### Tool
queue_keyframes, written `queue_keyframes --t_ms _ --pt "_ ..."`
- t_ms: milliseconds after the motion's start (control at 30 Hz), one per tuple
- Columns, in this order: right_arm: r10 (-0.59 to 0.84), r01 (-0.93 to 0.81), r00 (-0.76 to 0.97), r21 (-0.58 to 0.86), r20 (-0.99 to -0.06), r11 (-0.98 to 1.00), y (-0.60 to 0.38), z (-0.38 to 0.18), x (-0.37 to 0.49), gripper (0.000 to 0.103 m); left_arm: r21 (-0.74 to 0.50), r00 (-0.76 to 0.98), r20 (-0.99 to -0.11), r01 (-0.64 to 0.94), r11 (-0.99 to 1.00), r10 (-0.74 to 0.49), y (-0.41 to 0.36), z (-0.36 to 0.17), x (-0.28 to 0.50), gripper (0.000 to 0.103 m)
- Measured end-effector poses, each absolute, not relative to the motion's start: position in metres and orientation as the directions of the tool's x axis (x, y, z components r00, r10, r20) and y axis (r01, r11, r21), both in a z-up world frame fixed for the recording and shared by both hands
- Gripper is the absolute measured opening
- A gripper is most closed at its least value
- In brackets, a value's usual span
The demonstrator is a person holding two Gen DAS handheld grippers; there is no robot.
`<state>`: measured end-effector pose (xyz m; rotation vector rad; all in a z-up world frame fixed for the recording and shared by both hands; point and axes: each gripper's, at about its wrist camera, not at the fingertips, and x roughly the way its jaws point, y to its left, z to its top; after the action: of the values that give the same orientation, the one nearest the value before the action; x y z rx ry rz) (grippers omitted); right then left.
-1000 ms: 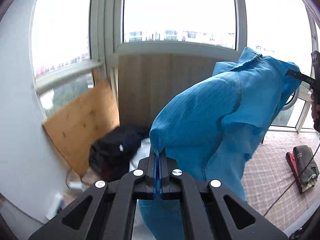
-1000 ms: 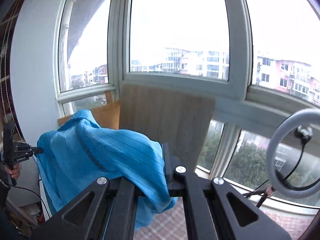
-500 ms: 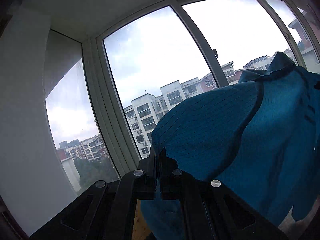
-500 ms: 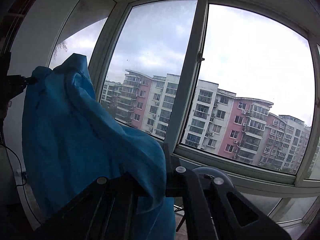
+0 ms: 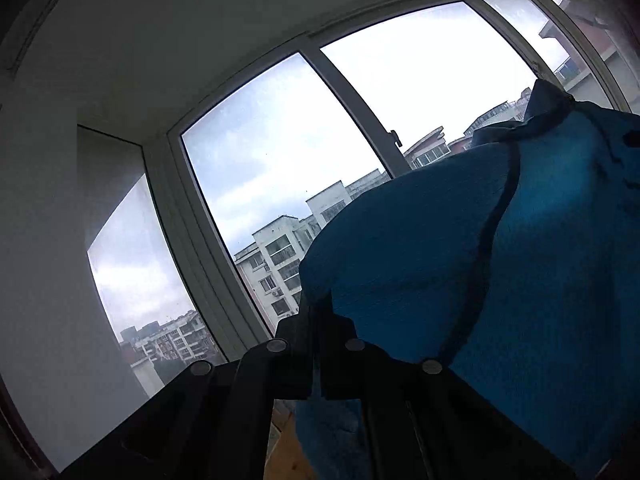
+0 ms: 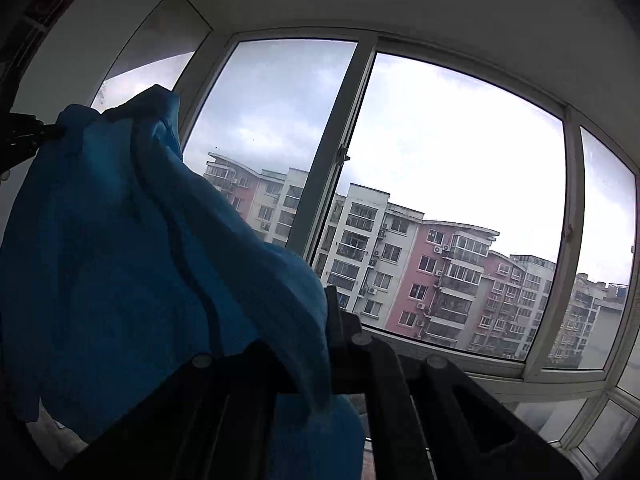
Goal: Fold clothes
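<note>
A blue pinstriped garment (image 5: 500,264) hangs in the air between both grippers, held high against the windows. My left gripper (image 5: 318,312) is shut on one edge of it, and the cloth billows up and to the right. In the right wrist view the same blue garment (image 6: 120,248) drapes leftward over my right gripper (image 6: 329,304), which is shut on another edge. The left gripper's tip (image 6: 32,134) shows at the far left of the right wrist view, pinching the cloth. The garment's lower part is hidden below both views.
Large windows (image 6: 440,184) with white frames fill both views, with apartment blocks (image 6: 420,272) outside. The white wall and ceiling (image 5: 80,60) curve over the left. A strip of wooden board (image 5: 284,452) shows beneath the left gripper.
Both grippers have tilted and risen further upward with the garment. The floor, board and ring light seen a second ago are gone from view; now mainly sky and ceiling show.
</note>
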<state>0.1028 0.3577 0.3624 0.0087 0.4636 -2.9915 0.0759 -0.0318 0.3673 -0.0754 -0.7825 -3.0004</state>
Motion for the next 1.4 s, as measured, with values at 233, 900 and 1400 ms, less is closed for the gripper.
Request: queue_keyframes --t_ms 233,900,1400 --pt "-0.018 0.080 -0.970 -0.250 -0.241 -0.965 0.394 0.284 -0.012 0.003 0.477 -0.966 -0.259 -0.134 -0.869 0.007 0.018 0.270 -0.086 0.001" --pt "0.208 0.029 -0.536 -0.264 -0.818 -0.964 0.450 -0.080 -0.294 0.044 0.346 -0.550 -0.832 -0.415 -0.842 -0.071 0.091 -0.090 -0.366 0.015" --pt "-0.144 0.071 -0.606 0.127 -0.782 -0.989 0.468 0.021 -0.100 0.065 0.107 -0.427 -0.896 -0.478 -0.872 0.125 -0.012 -0.067 -0.108 0.036"
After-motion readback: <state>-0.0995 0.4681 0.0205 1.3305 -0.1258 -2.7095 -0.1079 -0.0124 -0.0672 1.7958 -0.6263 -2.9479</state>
